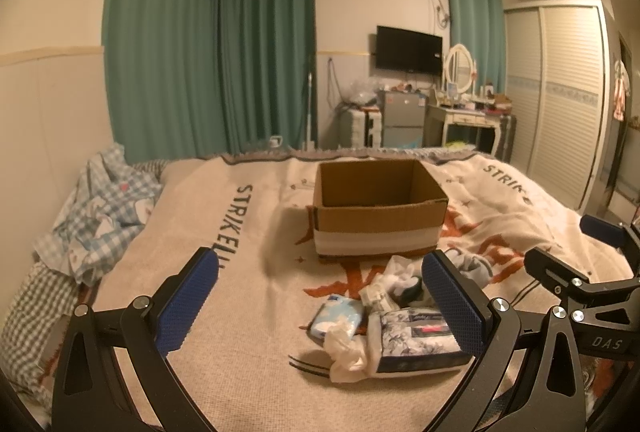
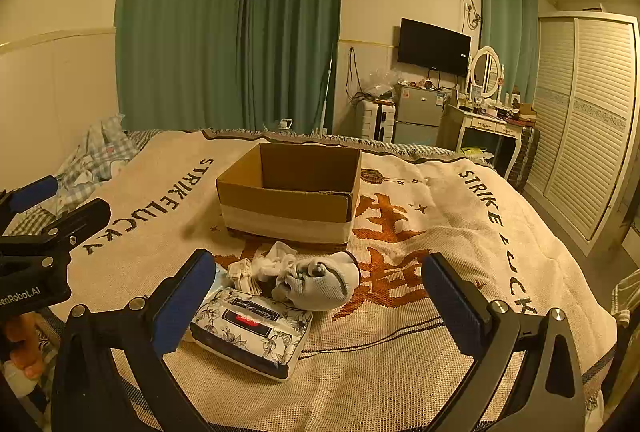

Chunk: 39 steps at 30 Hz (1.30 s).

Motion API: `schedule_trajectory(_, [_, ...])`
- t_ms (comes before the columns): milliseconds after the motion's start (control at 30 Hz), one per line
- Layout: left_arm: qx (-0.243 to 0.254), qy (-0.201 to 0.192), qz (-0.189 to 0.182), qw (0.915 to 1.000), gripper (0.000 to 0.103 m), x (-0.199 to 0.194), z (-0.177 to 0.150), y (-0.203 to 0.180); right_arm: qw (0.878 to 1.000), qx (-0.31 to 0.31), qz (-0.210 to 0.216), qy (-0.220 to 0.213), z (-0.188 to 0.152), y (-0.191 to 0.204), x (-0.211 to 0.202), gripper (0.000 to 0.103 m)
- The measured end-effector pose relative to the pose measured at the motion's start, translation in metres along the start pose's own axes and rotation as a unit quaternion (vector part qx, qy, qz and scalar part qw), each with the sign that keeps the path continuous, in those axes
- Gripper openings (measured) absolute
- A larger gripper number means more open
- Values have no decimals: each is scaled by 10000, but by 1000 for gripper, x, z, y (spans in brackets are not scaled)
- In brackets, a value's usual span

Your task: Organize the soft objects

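An open cardboard box (image 1: 380, 207) stands upright on the bed's blanket; it also shows in the right wrist view (image 2: 288, 191). In front of it lies a heap of soft things: a floral tissue pack (image 2: 252, 332) (image 1: 416, 344), a small blue tissue pack (image 1: 336, 318), grey socks (image 2: 320, 284) (image 1: 474, 268), white socks (image 2: 272, 264) and a crumpled white tissue (image 1: 346, 352). My left gripper (image 1: 320, 304) is open and empty, above the heap's near-left side. My right gripper (image 2: 320, 296) is open and empty, over the heap. The right gripper also shows at the left wrist view's right edge.
The beige "STRIKE LUCK" blanket (image 2: 440, 232) covers the bed. Checked bedding (image 1: 96, 216) is bunched at the left by the wall. Beyond the bed's foot stand a small fridge (image 1: 402, 117), a dressing table (image 1: 464, 115) and a wardrobe (image 2: 580, 119).
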State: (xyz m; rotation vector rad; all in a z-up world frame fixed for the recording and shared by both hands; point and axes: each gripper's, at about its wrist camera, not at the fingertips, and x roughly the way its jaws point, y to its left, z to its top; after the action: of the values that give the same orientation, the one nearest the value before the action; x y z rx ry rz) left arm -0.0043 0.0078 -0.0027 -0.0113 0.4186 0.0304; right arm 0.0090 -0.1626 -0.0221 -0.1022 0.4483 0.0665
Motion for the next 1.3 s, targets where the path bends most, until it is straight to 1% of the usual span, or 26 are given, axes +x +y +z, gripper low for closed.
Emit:
schedule_trajectory(500, [26,-23,-13,10000,103,-2,3,3,10000,-52,12,1,0,-1,-2,103])
schedule_trajectory(800, [115,-113,-48,9999,103,-14,10,-2,9998,-196,-29,-55,8,6,-16,103])
schedule_trajectory(967, [112,-36,-41,9999,103,-16,8,1,9995,-312,-4,-31,9,12,-22,103])
schedule_trajectory(1067, [106,101,-23,9999,103,-12,1,4,9994,-329,39,99,3,13,-17,103])
schedule_trajectory(1200, [41,383,5,9993,103,1,-10,10,9981,-323,191,486,-12,16,3,103])
schedule_trajectory(1300, [-15,612,61,9981,103,13,-20,14,9952,-406,280,843,-28,23,27,103])
